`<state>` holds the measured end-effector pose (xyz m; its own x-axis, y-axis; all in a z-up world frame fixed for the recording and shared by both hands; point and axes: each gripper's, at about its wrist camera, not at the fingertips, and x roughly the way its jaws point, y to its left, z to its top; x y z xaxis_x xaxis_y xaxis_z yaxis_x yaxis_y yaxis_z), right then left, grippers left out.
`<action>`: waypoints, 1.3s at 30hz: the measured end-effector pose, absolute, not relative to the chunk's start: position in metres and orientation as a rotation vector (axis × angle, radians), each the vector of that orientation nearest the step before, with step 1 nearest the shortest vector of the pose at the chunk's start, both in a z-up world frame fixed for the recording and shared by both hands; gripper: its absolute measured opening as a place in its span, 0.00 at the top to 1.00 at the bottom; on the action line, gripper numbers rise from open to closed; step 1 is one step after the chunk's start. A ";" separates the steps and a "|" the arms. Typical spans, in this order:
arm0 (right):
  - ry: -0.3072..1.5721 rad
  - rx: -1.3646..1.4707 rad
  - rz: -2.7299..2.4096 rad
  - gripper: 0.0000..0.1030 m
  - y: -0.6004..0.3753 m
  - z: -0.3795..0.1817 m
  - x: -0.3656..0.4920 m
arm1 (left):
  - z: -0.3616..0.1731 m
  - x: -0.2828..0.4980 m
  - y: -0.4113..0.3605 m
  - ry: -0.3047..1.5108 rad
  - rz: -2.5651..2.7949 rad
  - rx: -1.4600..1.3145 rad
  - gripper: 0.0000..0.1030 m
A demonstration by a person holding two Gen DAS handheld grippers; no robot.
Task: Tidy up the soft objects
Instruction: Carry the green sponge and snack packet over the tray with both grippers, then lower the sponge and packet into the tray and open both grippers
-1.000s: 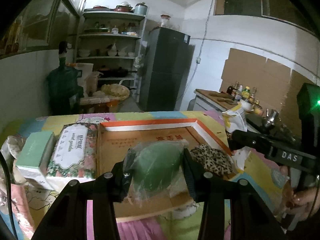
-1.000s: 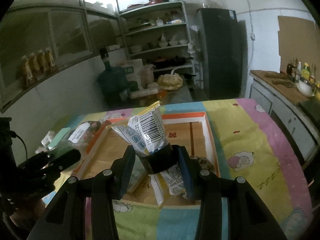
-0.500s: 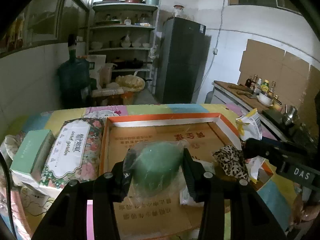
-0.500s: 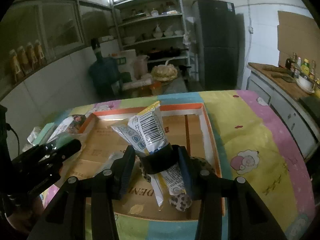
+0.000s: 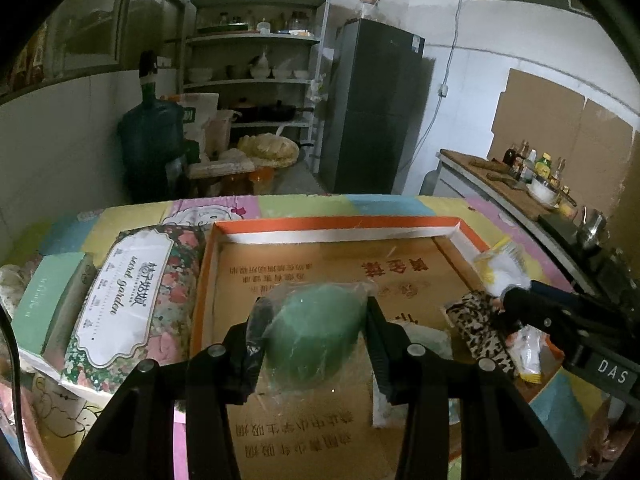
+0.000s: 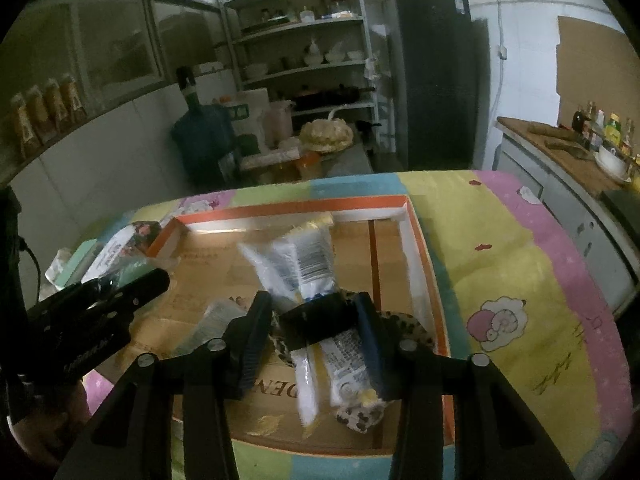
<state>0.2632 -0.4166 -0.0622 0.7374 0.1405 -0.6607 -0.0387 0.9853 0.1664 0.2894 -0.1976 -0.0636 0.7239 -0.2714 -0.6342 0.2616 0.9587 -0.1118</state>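
Observation:
My left gripper [image 5: 316, 312] is shut on a green soft lump in a clear plastic bag [image 5: 312, 332], held low over the cardboard tray with an orange rim [image 5: 332, 224]. My right gripper [image 6: 312, 304] has a white and yellow packet with a barcode [image 6: 308, 256] between its closing jaws. The pads press on the black band around it. The packet leans away and looks blurred, above a leopard-print cloth [image 6: 408, 328] in the tray's right part [image 6: 416, 232]. The same cloth [image 5: 476, 328] shows beside the right gripper's tip [image 5: 516, 304] in the left wrist view.
A floral tissue pack [image 5: 124, 292] and a pale green box [image 5: 44, 300] lie left of the tray on the colourful tablecloth [image 6: 500, 240]. A pale flat packet [image 6: 216, 316] lies in the tray. A counter with bottles [image 5: 520, 168] runs along the right.
Both grippers have come forward and lower over the tray. The packet in the right gripper has tipped away from the camera, and its jaws stand slightly narrower.

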 end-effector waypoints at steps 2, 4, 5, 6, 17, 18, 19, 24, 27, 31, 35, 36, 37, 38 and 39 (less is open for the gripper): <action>0.740 0.146 0.100 0.66 -0.416 -0.064 0.266 | -0.067 0.291 -0.199 0.715 -0.294 -0.012 0.55; 0.746 0.138 0.097 0.66 -0.415 -0.066 0.268 | -0.072 0.294 -0.199 0.731 -0.296 -0.012 0.55; 0.752 0.131 0.094 0.66 -0.415 -0.068 0.269 | -0.073 0.294 -0.200 0.737 -0.296 -0.012 0.55; 0.758 0.129 0.094 0.66 -0.414 -0.070 0.270 | -0.075 0.295 -0.200 0.744 -0.298 -0.012 0.55; 0.767 0.149 0.113 0.65 -0.415 -0.077 0.269 | -0.090 0.299 -0.203 0.803 -0.330 -0.034 0.53; 0.766 0.151 0.116 0.65 -0.415 -0.076 0.269 | -0.089 0.299 -0.203 0.803 -0.331 -0.033 0.51; 0.764 0.154 0.119 0.65 -0.415 -0.076 0.268 | -0.089 0.299 -0.203 0.801 -0.339 -0.037 0.47; 0.761 0.156 0.128 0.65 -0.412 -0.075 0.264 | -0.086 0.294 -0.202 0.778 -0.359 -0.052 0.40; 0.761 0.157 0.128 0.65 -0.411 -0.074 0.262 | -0.083 0.291 -0.202 0.770 -0.367 -0.054 0.35; 0.748 0.183 0.150 0.59 -0.412 -0.072 0.258 | -0.078 0.284 -0.203 0.740 -0.363 -0.033 0.21; 0.732 0.203 0.154 0.54 -0.415 -0.068 0.251 | -0.070 0.276 -0.199 0.703 -0.380 -0.039 0.18; 0.729 0.204 0.153 0.54 -0.415 -0.068 0.250 | -0.068 0.275 -0.198 0.700 -0.384 -0.045 0.18; 0.725 0.207 0.152 0.54 -0.415 -0.067 0.249 | -0.067 0.273 -0.197 0.697 -0.387 -0.050 0.18; 0.724 0.210 0.153 0.54 -0.416 -0.066 0.247 | -0.066 0.271 -0.196 0.693 -0.388 -0.050 0.18; 0.722 0.214 0.153 0.54 -0.416 -0.065 0.246 | -0.064 0.270 -0.196 0.688 -0.388 -0.049 0.18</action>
<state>0.2456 -0.4161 -0.0653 0.7410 0.2115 -0.6374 -0.0648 0.9672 0.2457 0.2696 -0.1956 -0.0643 0.7044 -0.3645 -0.6091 0.3326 0.9275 -0.1705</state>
